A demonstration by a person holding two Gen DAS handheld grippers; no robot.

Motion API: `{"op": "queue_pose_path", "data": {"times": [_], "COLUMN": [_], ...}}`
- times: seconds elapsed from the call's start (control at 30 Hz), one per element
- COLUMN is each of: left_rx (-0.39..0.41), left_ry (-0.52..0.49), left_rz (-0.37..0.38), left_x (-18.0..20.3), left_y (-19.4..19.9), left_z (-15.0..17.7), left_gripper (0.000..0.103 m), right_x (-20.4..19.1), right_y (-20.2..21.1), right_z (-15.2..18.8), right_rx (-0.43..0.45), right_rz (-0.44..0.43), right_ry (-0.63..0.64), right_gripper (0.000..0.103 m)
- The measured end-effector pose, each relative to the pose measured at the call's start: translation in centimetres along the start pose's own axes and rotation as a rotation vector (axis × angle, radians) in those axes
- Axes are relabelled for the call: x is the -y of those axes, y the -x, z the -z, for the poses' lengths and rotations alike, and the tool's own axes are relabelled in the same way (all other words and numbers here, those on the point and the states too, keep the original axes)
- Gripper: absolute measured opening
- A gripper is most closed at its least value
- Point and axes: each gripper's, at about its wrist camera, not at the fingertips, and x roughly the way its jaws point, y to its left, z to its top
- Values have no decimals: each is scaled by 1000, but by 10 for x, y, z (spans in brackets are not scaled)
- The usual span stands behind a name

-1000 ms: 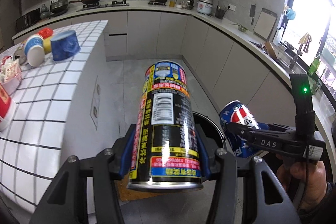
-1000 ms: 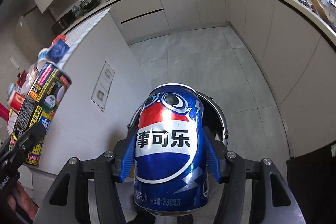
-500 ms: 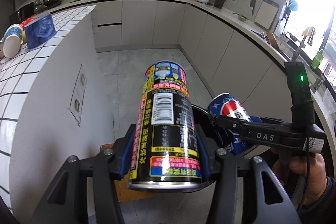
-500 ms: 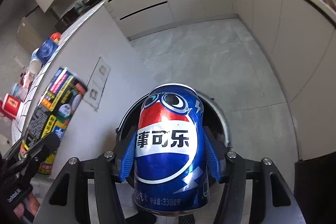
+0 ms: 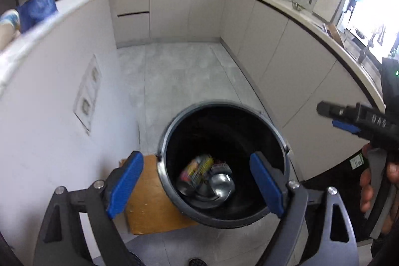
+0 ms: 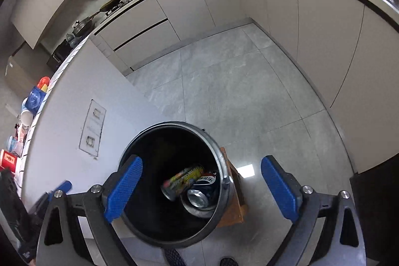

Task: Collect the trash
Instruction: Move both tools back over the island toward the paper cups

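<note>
A round black trash bin stands on the floor under both grippers. At its bottom lie the black and yellow can and the blue Pepsi can, side by side. My left gripper hangs over the bin, its jaws opening, with nothing between the blue pads. My right gripper is above the bin's right rim, its jaws also opening and empty. In the left wrist view the right gripper shows at the right edge, held by a hand.
The bin rests on a low wooden board beside a white kitchen island. Cups and packets stay on the island's tiled top. Grey floor tiles stretch toward cabinets along the back and right.
Both grippers opened and let go of their cans, which dropped into the bin. Both hands moved lower and over the bin's mouth.
</note>
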Motion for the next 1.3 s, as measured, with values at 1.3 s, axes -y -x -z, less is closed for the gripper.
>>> {"op": "queue_pose_path", "data": {"times": [1.3], "left_rx": [233], "left_ry": [338], "left_rz": [-370], "left_x": [-220], "left_y": [160], "left_z": [-5], "left_gripper": [89], "right_x": [-295], "right_y": [33], "right_z": [-24], "right_rx": [-1], "right_rz": [-195], "right_ry": [363], "right_gripper": [98]}}
